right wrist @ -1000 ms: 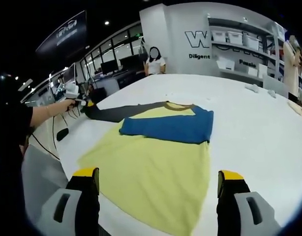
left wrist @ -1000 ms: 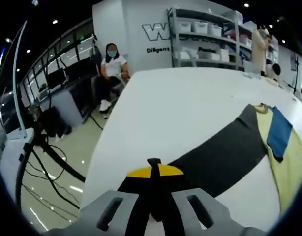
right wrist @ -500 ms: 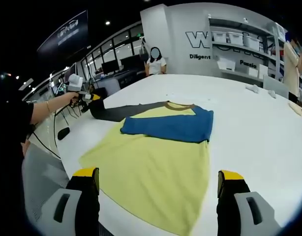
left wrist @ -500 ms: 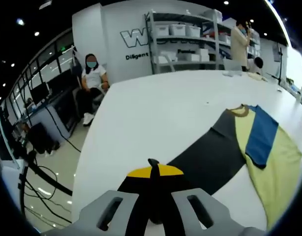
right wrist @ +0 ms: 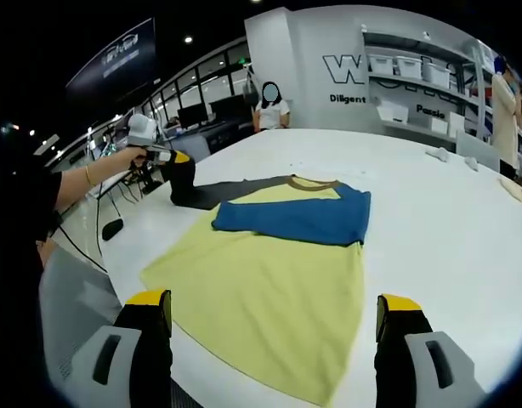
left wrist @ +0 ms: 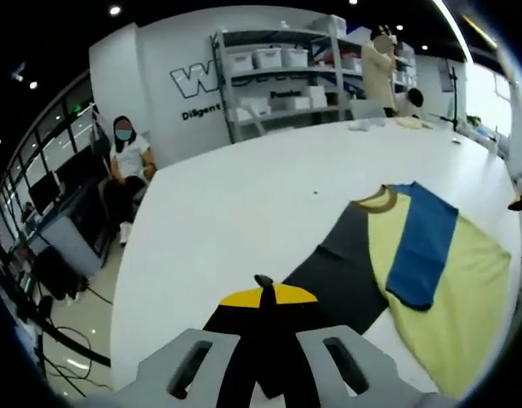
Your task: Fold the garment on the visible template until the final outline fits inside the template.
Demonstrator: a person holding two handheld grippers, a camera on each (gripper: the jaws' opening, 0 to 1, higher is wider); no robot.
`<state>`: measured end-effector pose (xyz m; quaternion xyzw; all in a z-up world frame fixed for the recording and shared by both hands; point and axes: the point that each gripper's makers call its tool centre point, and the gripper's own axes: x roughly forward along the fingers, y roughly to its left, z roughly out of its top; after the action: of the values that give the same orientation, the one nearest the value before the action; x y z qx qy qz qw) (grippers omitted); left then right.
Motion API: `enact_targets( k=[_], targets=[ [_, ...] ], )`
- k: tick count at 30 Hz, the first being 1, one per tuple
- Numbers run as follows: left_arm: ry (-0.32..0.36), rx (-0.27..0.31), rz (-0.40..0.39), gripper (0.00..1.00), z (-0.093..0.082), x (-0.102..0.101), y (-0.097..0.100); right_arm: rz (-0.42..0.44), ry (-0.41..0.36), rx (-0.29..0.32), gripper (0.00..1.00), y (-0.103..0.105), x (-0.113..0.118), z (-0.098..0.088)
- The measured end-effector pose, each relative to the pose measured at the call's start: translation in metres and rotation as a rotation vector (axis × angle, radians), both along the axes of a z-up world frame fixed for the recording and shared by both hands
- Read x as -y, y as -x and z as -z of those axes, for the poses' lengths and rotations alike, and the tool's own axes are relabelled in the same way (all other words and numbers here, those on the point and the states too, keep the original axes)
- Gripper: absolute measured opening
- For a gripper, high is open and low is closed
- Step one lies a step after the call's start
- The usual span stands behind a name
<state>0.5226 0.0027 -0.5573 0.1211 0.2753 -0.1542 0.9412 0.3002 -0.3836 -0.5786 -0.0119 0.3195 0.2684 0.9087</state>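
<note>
A long-sleeved garment lies on the white table. Its yellow body is spread flat, and the blue sleeve is folded across the chest. My left gripper is shut on the cuff of the dark grey sleeve. From there the sleeve runs to the yellow body and the blue sleeve. In the right gripper view the left gripper holds the grey sleeve lifted off the table. My right gripper hovers open above the garment's hem, holding nothing.
A person's forearm carries the left gripper at the table's left edge. Shelves with white bins line the back wall. One person sits beside the table and another stands at the shelves. Small white items lie far off.
My left gripper has lifted the grey sleeve's cuff and carried it in toward the garment's body, so the sleeve bunches up. The right gripper has stayed open in place.
</note>
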Motion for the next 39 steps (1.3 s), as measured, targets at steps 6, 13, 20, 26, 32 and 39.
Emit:
enact_targets(
  k=[6,13,20,26,32,39],
  targets=[
    [0.013,0.001,0.068,0.0,-0.009,0.033,-0.006,-0.002,0.006,-0.003,0.99,0.004,0.001,0.0],
    [0.02,0.011,0.128,0.0,-0.021,0.065,-0.012,-0.002,0.006,-0.007,0.99,0.006,0.002,0.001],
    [0.058,0.005,0.176,0.0,-0.026,0.101,-0.016,0.0,0.001,-0.005,0.99,0.007,0.002,0.002],
    [0.084,0.002,0.221,0.0,-0.033,0.133,-0.017,-0.005,0.003,-0.002,0.99,0.008,0.003,0.001],
    [0.097,-0.006,0.267,0.0,-0.037,0.159,-0.016,-0.006,0.006,-0.009,0.99,0.011,0.005,0.003],
    [0.108,-0.017,0.307,0.0,-0.039,0.189,-0.015,-0.01,0.006,-0.019,0.99,0.014,0.005,0.005]
  ],
)
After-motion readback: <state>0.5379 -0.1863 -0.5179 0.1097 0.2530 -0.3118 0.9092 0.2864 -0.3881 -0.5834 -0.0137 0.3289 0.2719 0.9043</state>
